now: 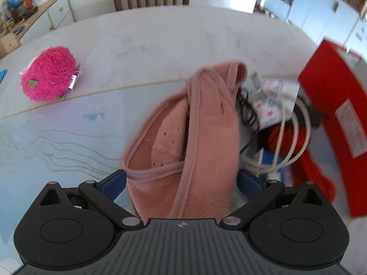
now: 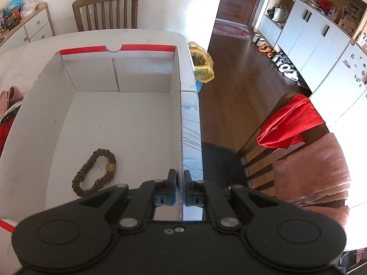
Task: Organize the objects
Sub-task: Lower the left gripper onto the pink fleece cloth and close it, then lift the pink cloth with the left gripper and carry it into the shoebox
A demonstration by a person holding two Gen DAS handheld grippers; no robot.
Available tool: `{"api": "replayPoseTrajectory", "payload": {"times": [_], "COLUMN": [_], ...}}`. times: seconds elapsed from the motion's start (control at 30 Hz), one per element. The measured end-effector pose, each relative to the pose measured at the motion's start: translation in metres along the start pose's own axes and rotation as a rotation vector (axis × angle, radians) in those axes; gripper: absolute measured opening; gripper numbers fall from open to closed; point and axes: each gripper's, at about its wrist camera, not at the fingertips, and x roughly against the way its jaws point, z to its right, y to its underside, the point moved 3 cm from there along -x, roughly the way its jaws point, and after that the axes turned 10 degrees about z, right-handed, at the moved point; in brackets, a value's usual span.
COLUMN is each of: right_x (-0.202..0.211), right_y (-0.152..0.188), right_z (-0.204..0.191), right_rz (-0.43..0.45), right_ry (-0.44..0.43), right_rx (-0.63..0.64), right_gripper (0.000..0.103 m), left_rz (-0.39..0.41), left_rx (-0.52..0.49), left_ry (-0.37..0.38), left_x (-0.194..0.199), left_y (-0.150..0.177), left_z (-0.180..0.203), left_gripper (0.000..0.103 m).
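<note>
My left gripper point(image 1: 182, 178) is shut on a pink fleece garment point(image 1: 183, 133) and holds it above the table; the cloth fills the gap between the fingers. A fluffy pink ball point(image 1: 49, 74) lies on the table at the far left. A heap of white cable point(image 1: 289, 142), patterned packets and red cloth lies to the right, beside the red outer wall of the box point(image 1: 337, 119). My right gripper point(image 2: 181, 181) is shut on the right wall of the white cardboard box point(image 2: 34, 123). A brown hair scrunchie point(image 2: 95, 171) lies on the box floor.
A wooden chair point(image 2: 105, 9) stands behind the table. A dark chair point(image 2: 296, 133) at the right carries red cloth and a pink towel. A yellow-lined bin point(image 2: 203, 64) stands past the table's right edge. A sideboard point(image 1: 34, 11) stands at the far left.
</note>
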Motion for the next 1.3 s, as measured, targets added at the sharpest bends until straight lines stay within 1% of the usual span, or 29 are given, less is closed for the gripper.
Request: {"api": "replayPoseTrajectory", "payload": {"times": [0.07, 0.23, 0.3, 0.33, 0.37, 0.4, 0.47, 0.5, 0.57, 0.7, 0.77, 1.0, 1.17, 1.3], "right_x": [0.0, -0.001, -0.001, -0.001, -0.001, -0.001, -0.001, -0.001, -0.002, -0.003, -0.003, -0.004, -0.003, -0.003], "right_y": [0.0, 0.0, 0.0, 0.0, 0.0, 0.0, 0.0, 0.0, 0.0, 0.0, 0.001, 0.002, 0.001, 0.001], "right_z": [-0.001, 0.0, 0.0, 0.0, 0.0, -0.001, -0.001, -0.001, -0.001, 0.0, 0.0, 0.0, 0.001, 0.0], "right_rz": [-0.001, -0.002, -0.004, -0.004, -0.004, -0.004, -0.005, -0.004, -0.005, -0.003, -0.004, 0.001, 0.003, 0.005], "right_ry": [0.001, 0.002, 0.003, 0.003, 0.003, 0.002, 0.001, 0.001, 0.001, 0.0, -0.002, -0.006, -0.007, -0.006], "right_rx": [0.001, 0.002, 0.003, 0.003, 0.003, 0.003, 0.002, 0.0, -0.002, 0.003, 0.002, 0.006, 0.009, 0.011], "right_gripper": [0.005, 0.005, 0.005, 0.005, 0.005, 0.005, 0.005, 0.005, 0.005, 0.005, 0.005, 0.005, 0.005, 0.005], "left_rz": [-0.01, -0.001, 0.007, 0.01, 0.01, 0.007, 0.008, 0.012, 0.024, 0.05, 0.065, 0.112, 0.146, 0.168], "left_rx": [-0.032, -0.014, -0.028, -0.034, -0.033, -0.026, -0.017, -0.012, -0.003, 0.015, 0.018, 0.029, 0.025, 0.006], "left_ry": [-0.022, -0.007, -0.013, -0.015, -0.013, -0.01, -0.011, -0.008, -0.001, -0.003, -0.009, -0.012, 0.013, 0.049], "left_x": [-0.004, -0.005, -0.004, -0.003, -0.003, -0.002, -0.001, 0.0, 0.003, 0.015, 0.021, 0.049, 0.073, 0.091], "left_y": [0.004, 0.007, 0.007, 0.007, 0.007, 0.007, 0.007, 0.007, 0.006, 0.001, -0.002, -0.021, -0.036, -0.048], "left_z": [0.0, -0.007, -0.008, -0.008, -0.008, -0.009, -0.009, -0.009, -0.01, -0.011, -0.011, -0.005, 0.007, 0.023], "left_gripper": [0.103, 0.102, 0.1, 0.095, 0.085, 0.079, 0.057, 0.053, 0.037, 0.024, 0.021, 0.02, 0.02, 0.02]}}
